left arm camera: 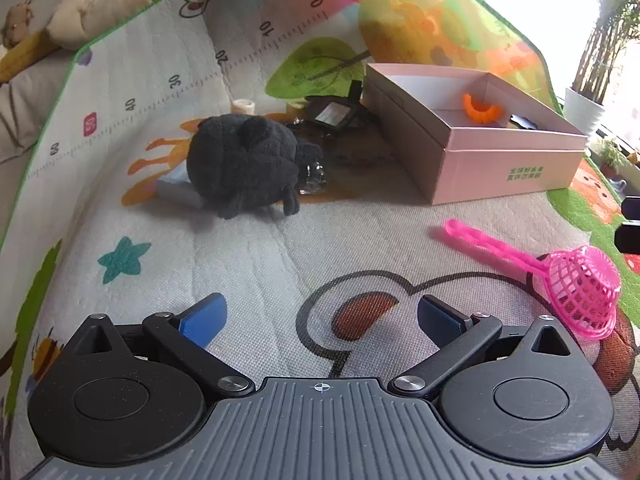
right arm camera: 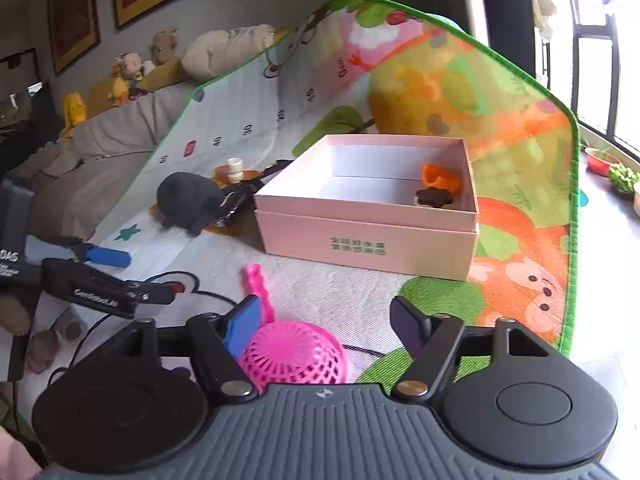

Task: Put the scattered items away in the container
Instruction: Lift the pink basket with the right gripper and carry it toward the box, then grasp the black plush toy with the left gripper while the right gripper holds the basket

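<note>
A pink cardboard box (left arm camera: 508, 168) (right arm camera: 368, 240) stands open on the play mat and holds an orange piece (right arm camera: 438, 176) and a dark flower-shaped piece (right arm camera: 434, 197). A pink toy strainer (left arm camera: 580, 288) (right arm camera: 294, 354) lies on the mat in front of the box. My right gripper (right arm camera: 324, 322) is open just above the strainer's basket, which sits between its fingers. My left gripper (left arm camera: 320, 318) is open and empty over bare mat, left of the strainer; it also shows in the right wrist view (right arm camera: 108, 258). A black plush toy (left arm camera: 246, 162) (right arm camera: 188, 200) lies left of the box.
Behind the plush lie a dark wallet-like item (left arm camera: 334, 114), a small white bottle (right arm camera: 235, 169), crinkled clear wrapping (left arm camera: 314, 174) and a grey-blue flat box (left arm camera: 180, 190). The mat (left arm camera: 240, 248) curves up at the back. A sofa with stuffed toys (right arm camera: 128, 72) is at the left.
</note>
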Demonstrator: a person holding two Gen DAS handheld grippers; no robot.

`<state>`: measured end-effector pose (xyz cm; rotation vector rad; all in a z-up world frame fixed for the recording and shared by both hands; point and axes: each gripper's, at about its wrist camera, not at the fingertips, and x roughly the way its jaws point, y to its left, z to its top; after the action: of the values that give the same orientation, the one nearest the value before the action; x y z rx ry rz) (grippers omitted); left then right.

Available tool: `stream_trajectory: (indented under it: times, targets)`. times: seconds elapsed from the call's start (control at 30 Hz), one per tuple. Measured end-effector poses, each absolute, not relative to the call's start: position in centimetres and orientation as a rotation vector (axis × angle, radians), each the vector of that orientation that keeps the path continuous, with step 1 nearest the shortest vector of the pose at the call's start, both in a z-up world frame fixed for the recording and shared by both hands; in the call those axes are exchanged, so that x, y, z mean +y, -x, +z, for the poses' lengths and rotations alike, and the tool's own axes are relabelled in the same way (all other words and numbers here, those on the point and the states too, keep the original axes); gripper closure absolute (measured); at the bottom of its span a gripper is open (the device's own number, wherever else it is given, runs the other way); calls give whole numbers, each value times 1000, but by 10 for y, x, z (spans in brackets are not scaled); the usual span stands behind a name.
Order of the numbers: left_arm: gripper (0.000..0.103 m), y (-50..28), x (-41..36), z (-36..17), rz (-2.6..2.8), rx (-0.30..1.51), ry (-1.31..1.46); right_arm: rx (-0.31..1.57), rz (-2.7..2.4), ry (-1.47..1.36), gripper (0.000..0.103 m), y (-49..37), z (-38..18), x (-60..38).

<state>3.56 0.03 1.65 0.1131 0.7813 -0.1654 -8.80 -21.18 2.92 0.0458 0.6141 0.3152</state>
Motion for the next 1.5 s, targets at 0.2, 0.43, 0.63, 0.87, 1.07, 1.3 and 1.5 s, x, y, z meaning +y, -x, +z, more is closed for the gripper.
stream_trajectory:
  times: [0.2, 0.43, 0.63, 0.87, 1.07, 1.3, 1.5]
  targets:
    - [0, -38, 0, 26, -206, 690, -102, 677, 339, 117, 24, 85, 2, -178]
    - [0, -85, -1, 33, -73, 532, -266, 675, 345, 132, 36, 88, -4, -184]
    - [0, -132, -5, 20, -14, 588, -313, 663, 252, 49, 34, 83, -8, -215]
    - [0, -139, -5, 19, -27, 573, -314, 670, 245, -32, 22, 76, -12, -227]
    - [16, -127, -1, 23, -32, 558, -317, 664, 239, -66, 18, 76, -13, -231]
    - [17, -75, -1, 38, -157, 541, -241, 662, 230, -101, 13, 76, -12, -236]
    - [16, -16, -38, 47, -414, 537, -231, 667, 228, -95, 11, 75, -13, -234]
